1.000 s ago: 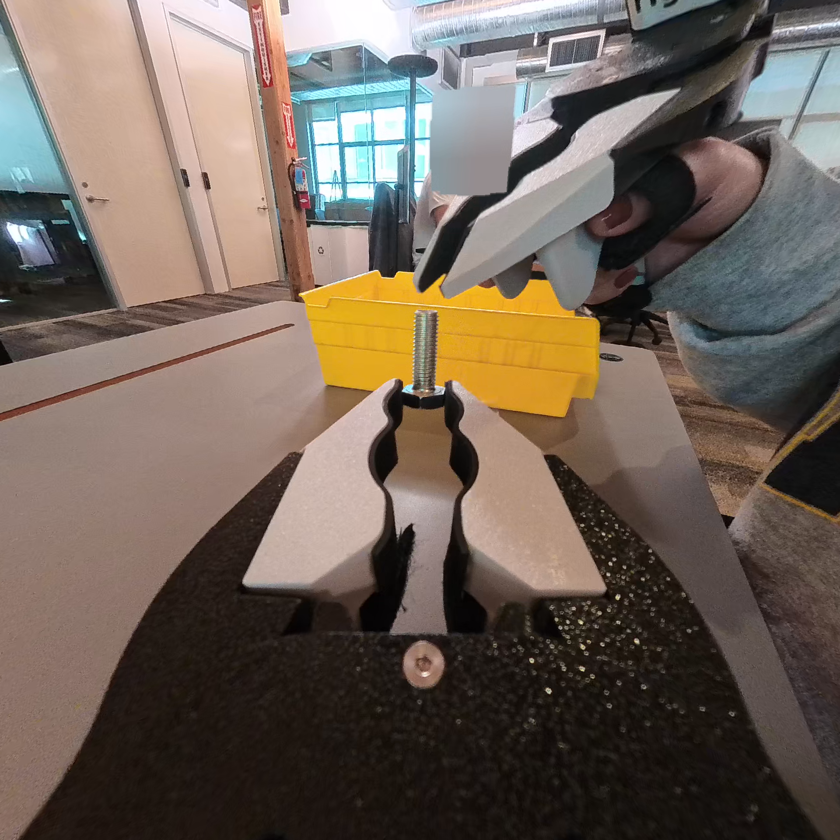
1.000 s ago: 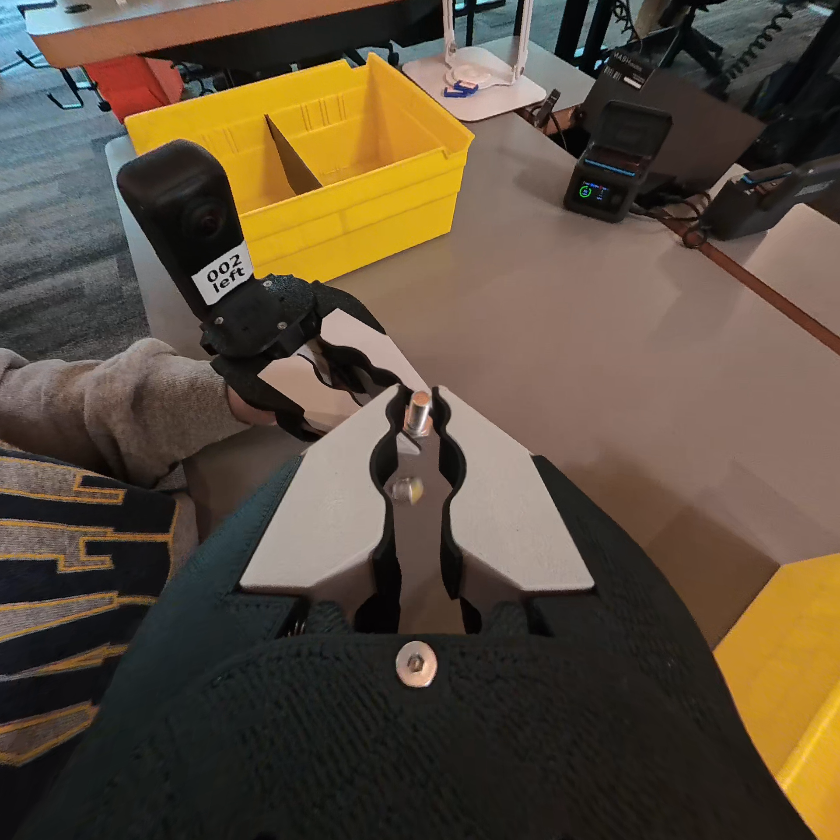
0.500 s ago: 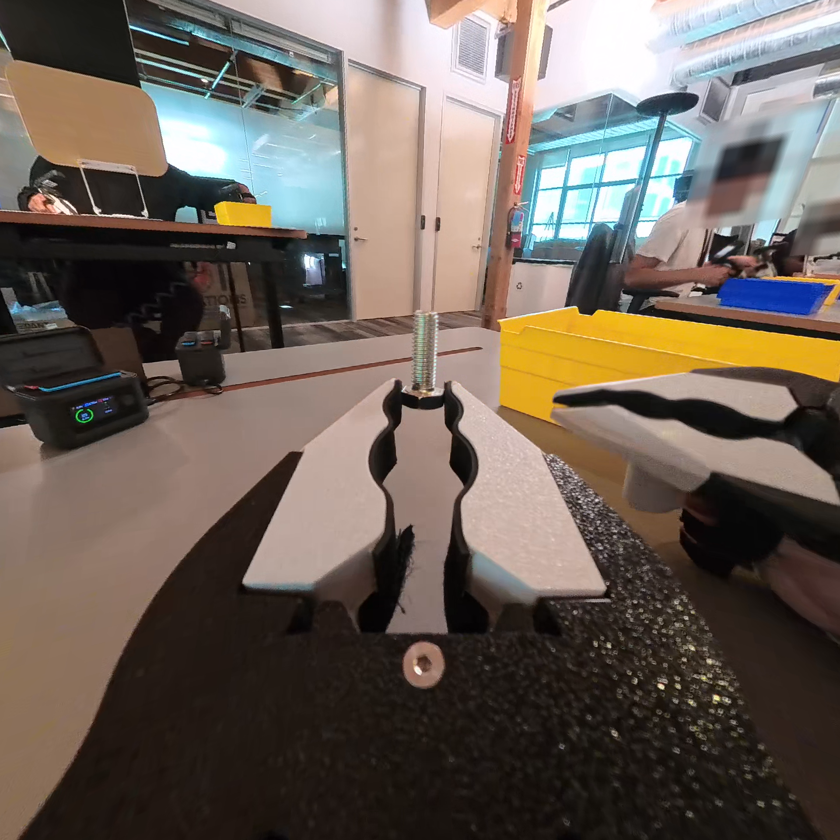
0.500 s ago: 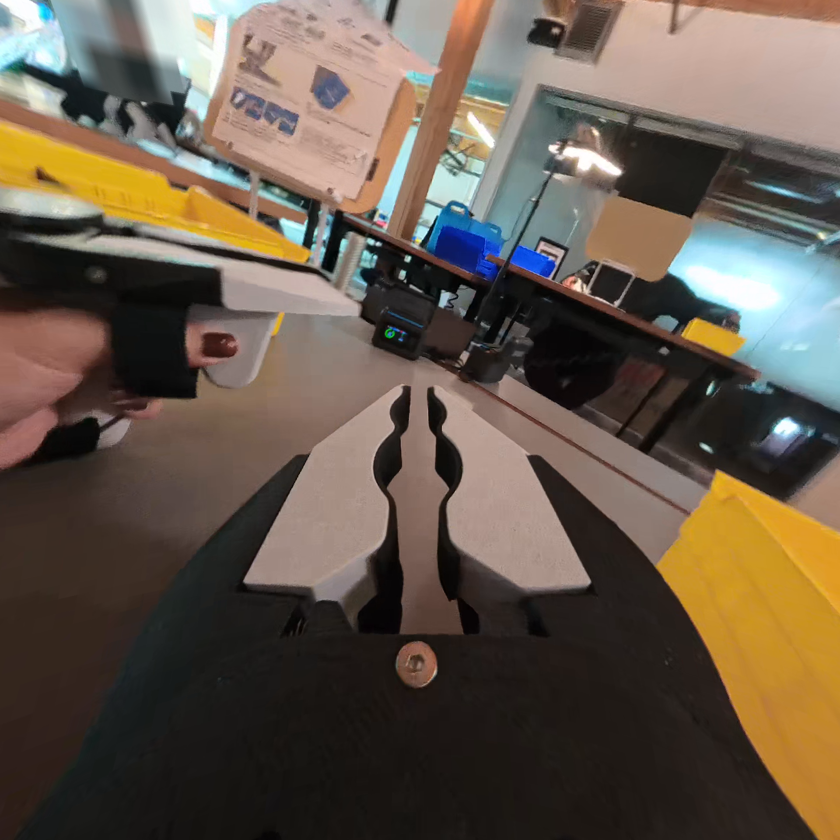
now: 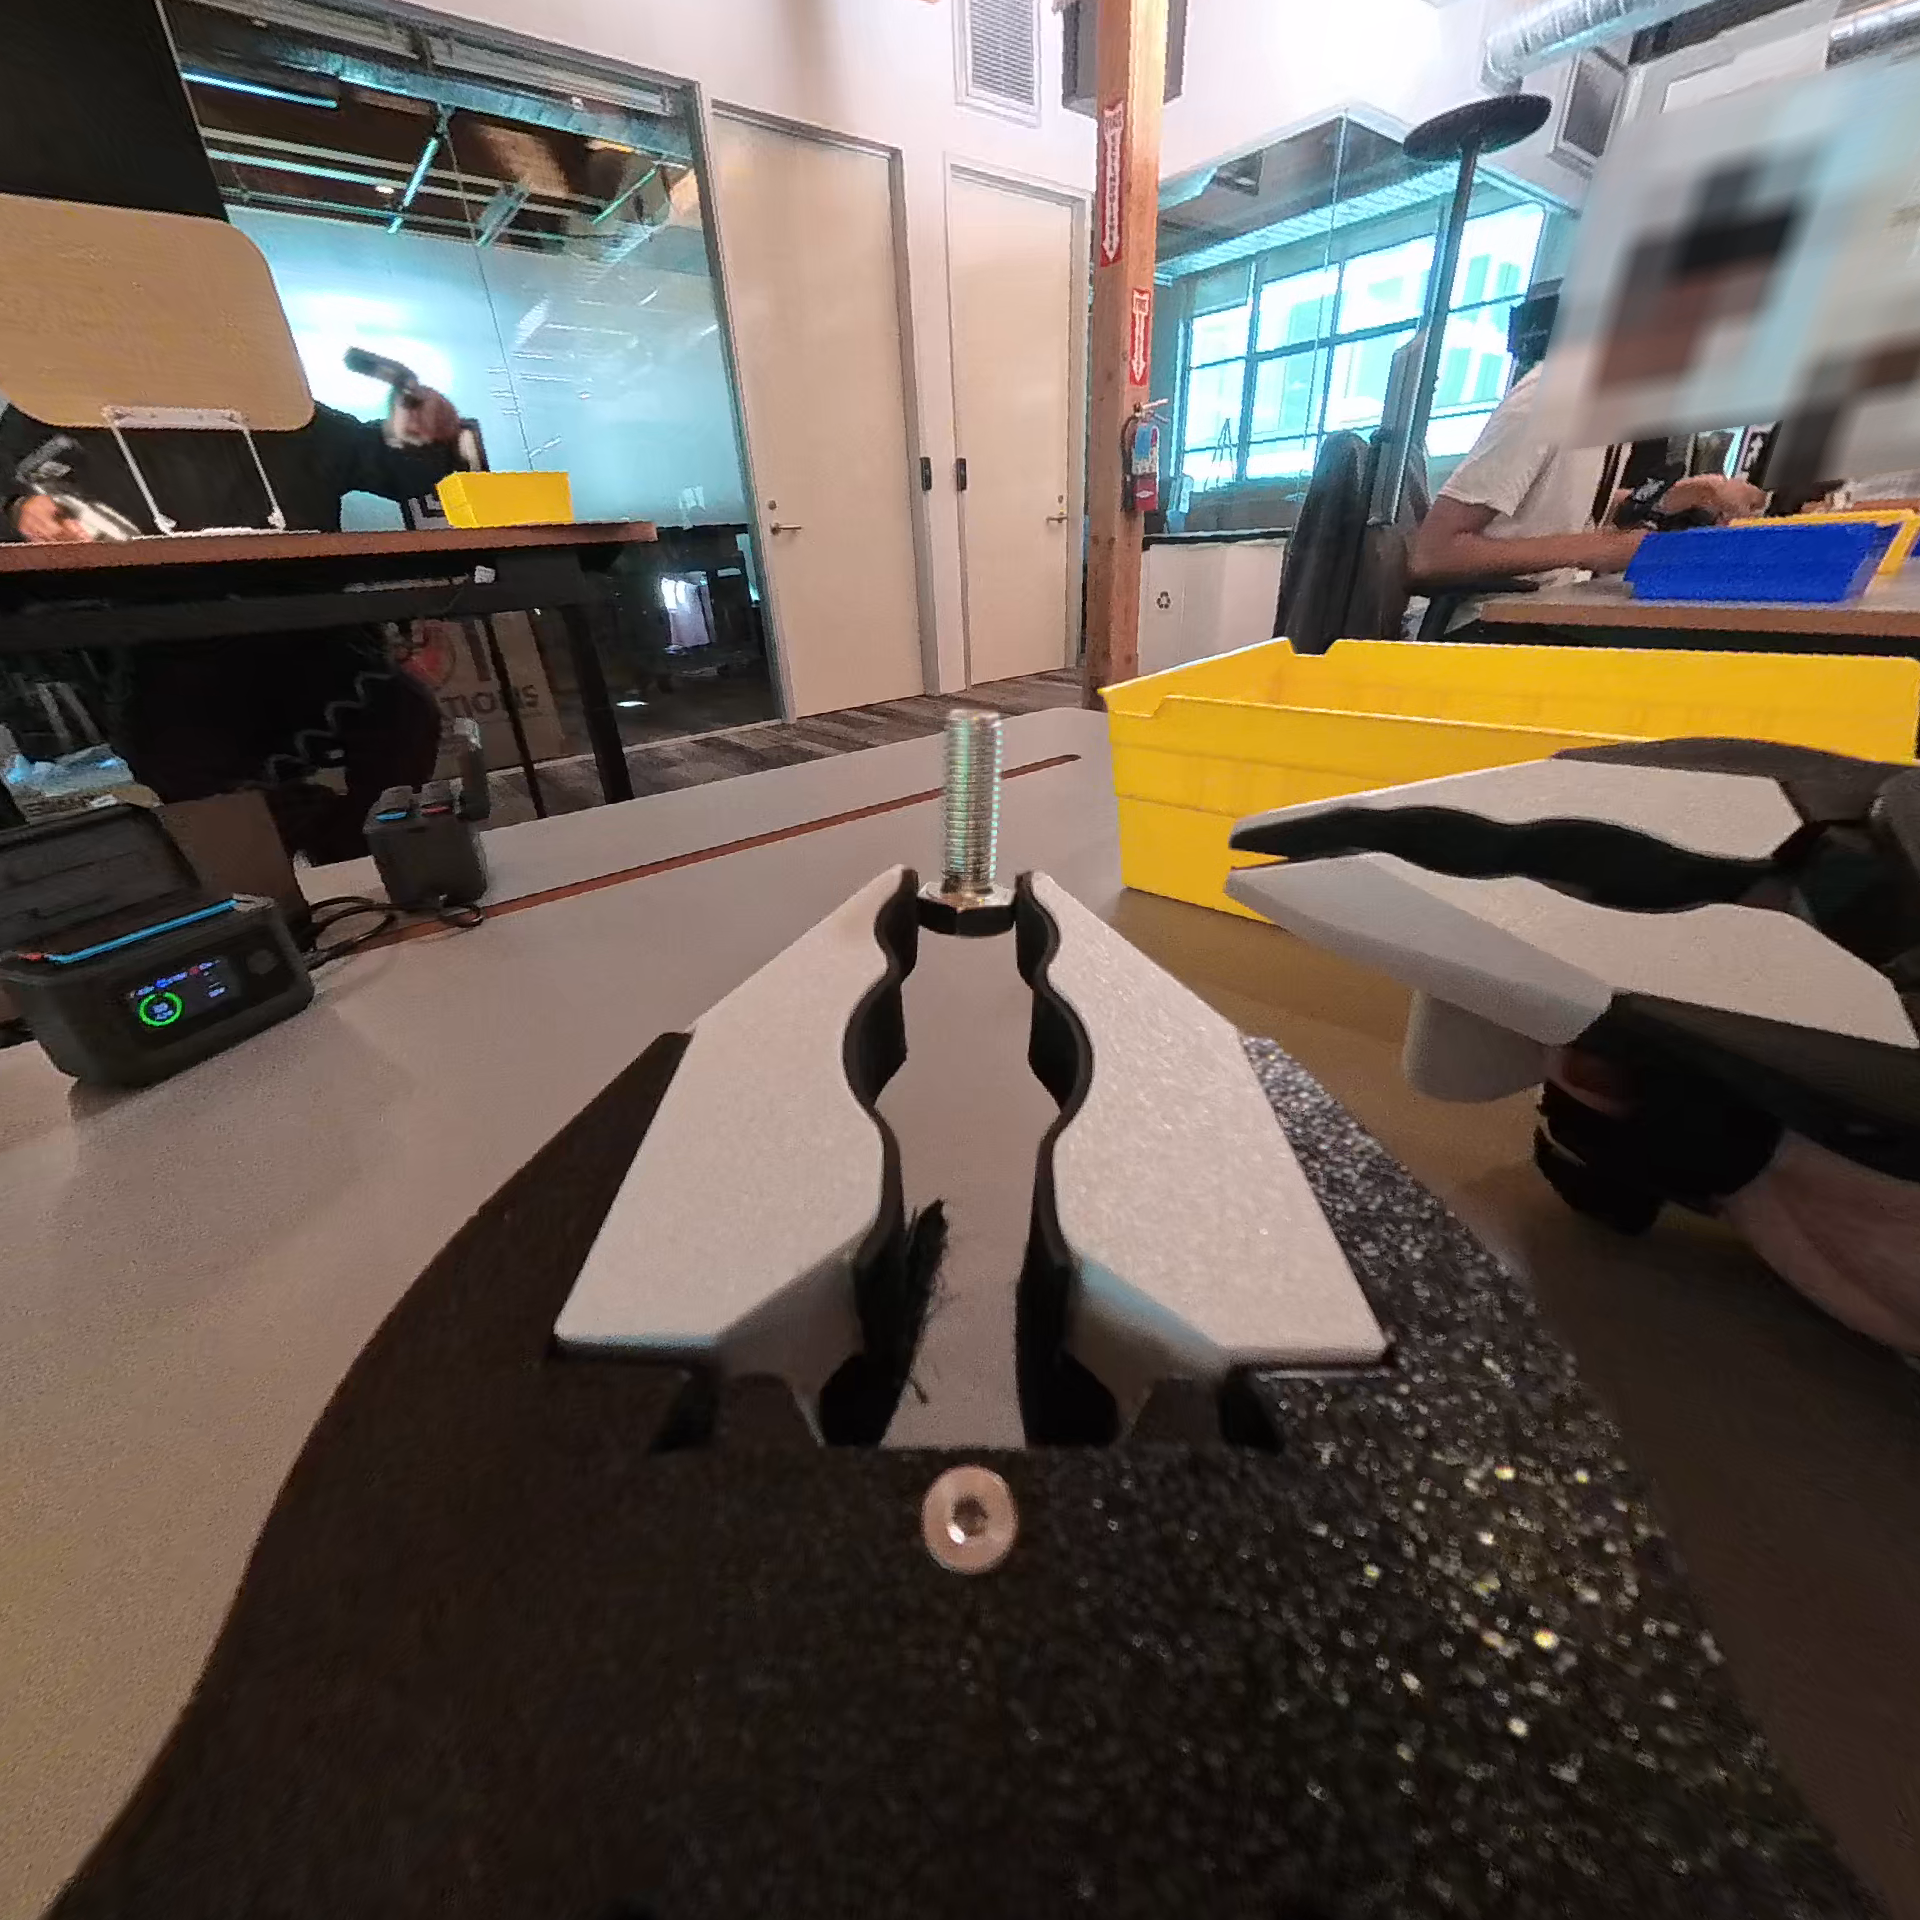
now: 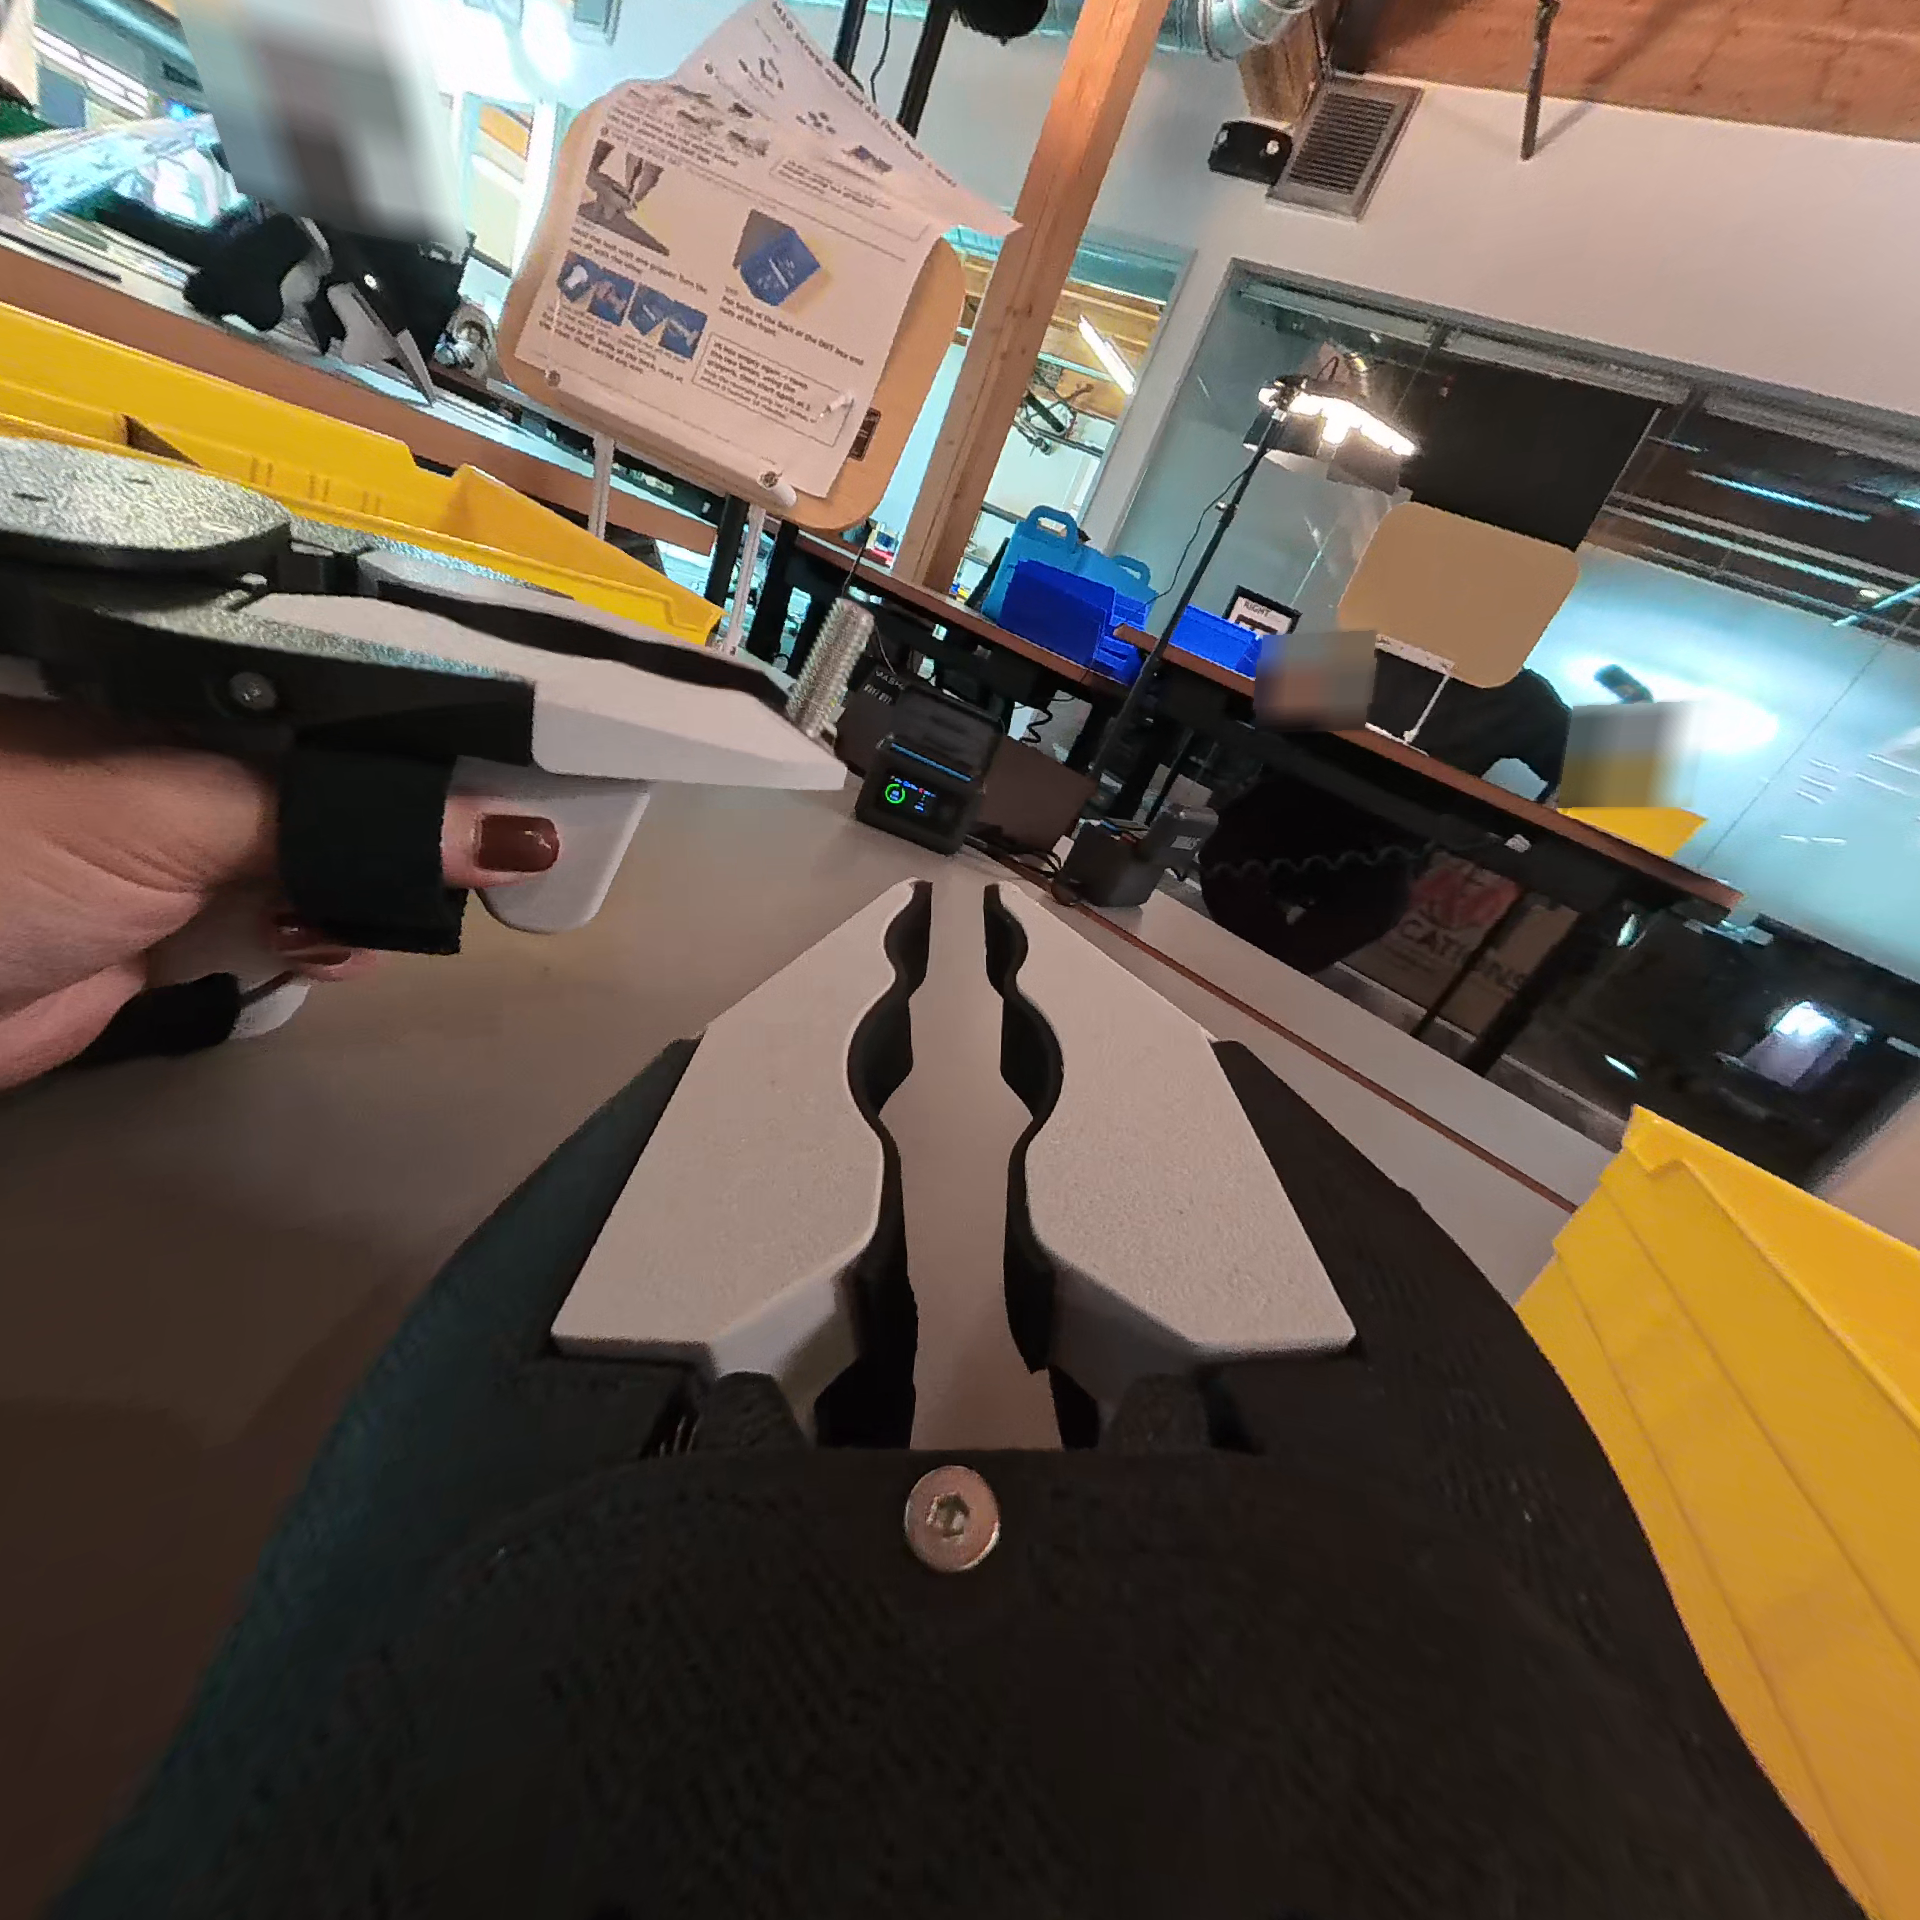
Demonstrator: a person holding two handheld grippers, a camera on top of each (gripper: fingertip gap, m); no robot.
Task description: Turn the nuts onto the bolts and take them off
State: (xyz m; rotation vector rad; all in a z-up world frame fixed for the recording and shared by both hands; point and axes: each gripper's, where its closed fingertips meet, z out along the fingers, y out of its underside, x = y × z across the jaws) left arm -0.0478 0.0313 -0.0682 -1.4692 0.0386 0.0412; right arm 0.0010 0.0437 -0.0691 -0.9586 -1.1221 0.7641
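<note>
In the left wrist view my left gripper [image 5: 968, 902] is shut on the hex head of a silver bolt [image 5: 972, 795]. The bolt stands upright, with its bare threaded shaft above the fingertips. No nut shows on it. My right gripper [image 5: 1236, 860] lies level to the right of the bolt and apart from it. In the right wrist view my right gripper [image 6: 954, 896] has its jaws a narrow gap apart with nothing between them. The left gripper [image 6: 816, 732] with the bolt [image 6: 834, 660] is to its left.
A grey table [image 5: 312, 1195] carries a yellow bin [image 5: 1455, 717] at the back right. A second yellow bin [image 6: 1714, 1403] is close on my right gripper's right. A black device with a lit screen [image 5: 156, 997] and a small black box [image 5: 426, 842] sit far left. An instruction sheet [image 6: 748, 291] stands behind. The left gripper's tips are roughly 6 centimeters from the right gripper's.
A second ago my right gripper pointed down over the bolt's top. It has come off and down to the bolt's right, level with the table. My left gripper still holds the bolt.
</note>
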